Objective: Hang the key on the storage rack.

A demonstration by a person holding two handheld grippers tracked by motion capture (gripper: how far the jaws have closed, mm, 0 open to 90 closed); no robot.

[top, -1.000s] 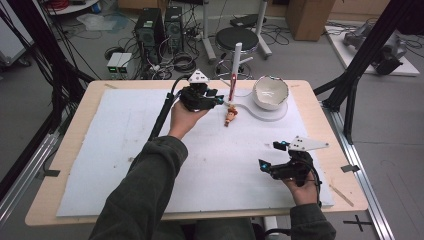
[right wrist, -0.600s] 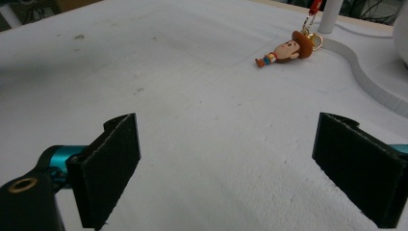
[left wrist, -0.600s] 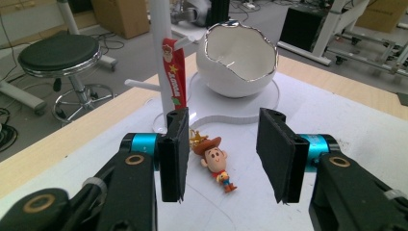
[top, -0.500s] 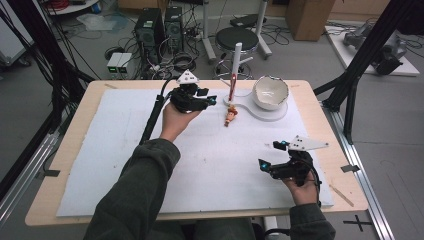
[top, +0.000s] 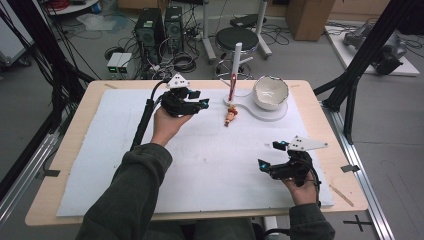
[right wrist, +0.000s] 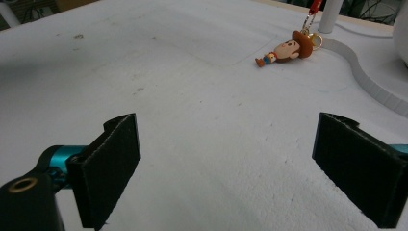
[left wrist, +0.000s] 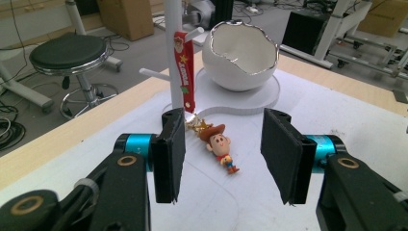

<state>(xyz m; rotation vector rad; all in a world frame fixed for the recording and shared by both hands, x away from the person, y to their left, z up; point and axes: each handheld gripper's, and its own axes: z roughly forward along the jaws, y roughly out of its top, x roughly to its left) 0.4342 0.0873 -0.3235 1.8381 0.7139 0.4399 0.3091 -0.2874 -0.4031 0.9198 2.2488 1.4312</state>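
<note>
We see the left gripper (left wrist: 223, 159) half open, jaws just opening (empty); the cowboy keychain figure (left wrist: 220, 147) lies flat, hat toward the white stand (left wrist: 173, 48).

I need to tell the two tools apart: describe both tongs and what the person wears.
Left tongs and right tongs look alike: black bodies, teal cylinders behind flat black pads, brass-coloured rivets, a grey three-cornered plate on top. A black cable trails from the left one. The sleeves are dark olive green.
</note>
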